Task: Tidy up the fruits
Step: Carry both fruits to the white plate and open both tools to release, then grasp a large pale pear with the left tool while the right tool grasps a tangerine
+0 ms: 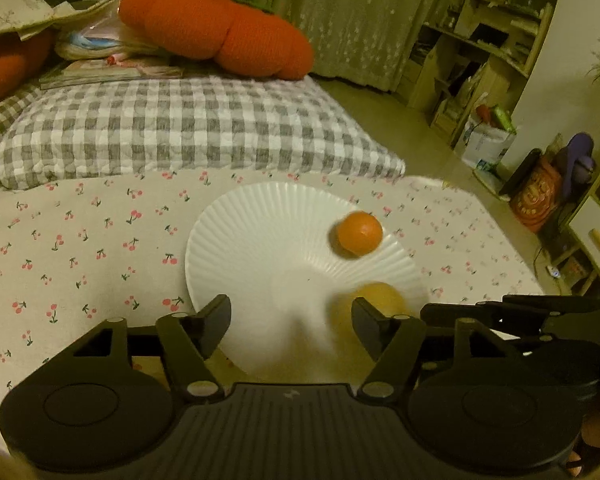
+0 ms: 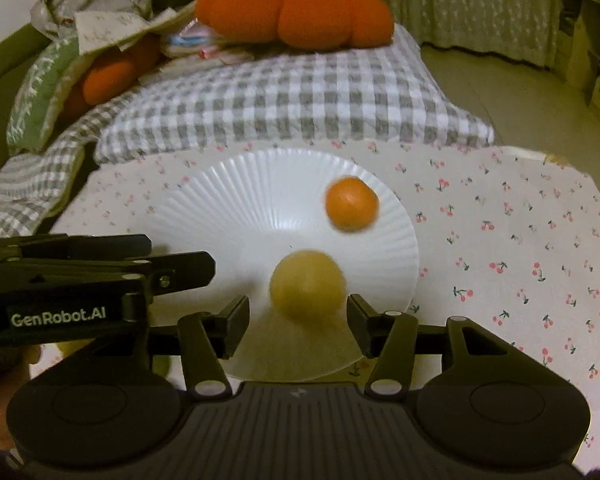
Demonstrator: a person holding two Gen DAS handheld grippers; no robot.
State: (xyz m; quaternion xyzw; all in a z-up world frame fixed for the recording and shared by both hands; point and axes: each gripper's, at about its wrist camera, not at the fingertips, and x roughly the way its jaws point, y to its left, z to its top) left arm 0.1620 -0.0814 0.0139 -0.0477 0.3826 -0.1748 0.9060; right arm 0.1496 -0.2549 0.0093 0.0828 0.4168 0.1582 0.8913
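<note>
A white ribbed plate (image 1: pixel 240 240) (image 2: pixel 228 216) lies on the cherry-print cloth. On its far right side sits an orange (image 1: pixel 359 234) (image 2: pixel 352 204). A blurred yellow round fruit (image 1: pixel 384 300) (image 2: pixel 307 284) is on the plate's near part. My left gripper (image 1: pixel 290 320) is open over the plate's near rim with nothing between its fingers; the yellow fruit is just beyond its right finger. My right gripper (image 2: pixel 298 320) is open, and the yellow fruit lies just ahead of its fingertips, touching neither pad. Each gripper shows side-on in the other view: left gripper (image 2: pixel 182 256), right gripper (image 1: pixel 460 308).
The cherry-print cloth (image 1: pixel 80 248) (image 2: pixel 520 240) covers the table. Behind it lies a grey checked cushion (image 1: pixel 180 128) (image 2: pixel 300 100) with an orange plush pumpkin (image 1: pixel 220 28) (image 2: pixel 296 12) and papers. Shelves (image 1: pixel 480 40) and bags stand by the floor at the right.
</note>
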